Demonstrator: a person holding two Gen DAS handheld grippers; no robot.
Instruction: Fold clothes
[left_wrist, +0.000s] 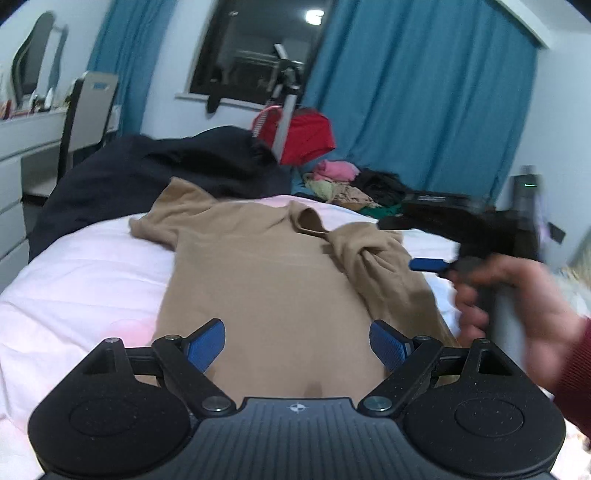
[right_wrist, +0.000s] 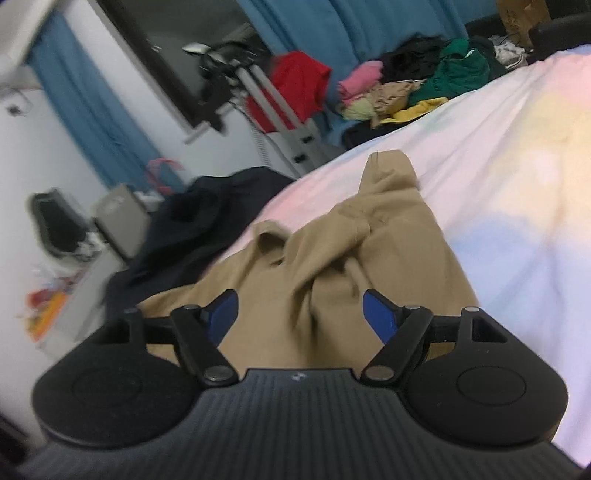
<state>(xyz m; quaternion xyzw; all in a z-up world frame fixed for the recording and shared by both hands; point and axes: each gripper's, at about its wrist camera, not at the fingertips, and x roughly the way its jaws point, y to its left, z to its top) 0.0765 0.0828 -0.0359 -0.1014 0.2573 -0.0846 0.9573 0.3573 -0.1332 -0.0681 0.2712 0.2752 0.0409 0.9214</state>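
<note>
Tan knit sweater (left_wrist: 266, 280) lies flat on the bed (left_wrist: 85, 280), spread over a pale pink and white quilted cover. Its soft, matte fabric looks smooth across the body, with a folded turtleneck collar (left_wrist: 308, 219) at the far end. One sleeve (left_wrist: 166, 214) spreads outward toward the dark bedding; the other sleeve (left_wrist: 373, 258) is bunched and twisted, folded inward across the chest.

Left gripper (left_wrist: 297, 341) hovers over the sweater's lower body, its blue ribbed fingers (left_wrist: 207, 345) spread wide apart with nothing between them. Right gripper (right_wrist: 299, 315), seen in its own tilted, blurred view, sits above the crumpled sleeve region of the sweater (right_wrist: 332, 266), its blue fingers (right_wrist: 378, 317) likewise apart and holding nothing. From the left view, the right hand (left_wrist: 517, 299) grips that tool's handle beside the sweater's edge, a dark red cuff at the wrist.

Beyond the sweater lie a dark navy blanket (left_wrist: 147, 173), a heap of mixed coloured clothes (left_wrist: 354, 184) and blue curtains (left_wrist: 417, 96).
</note>
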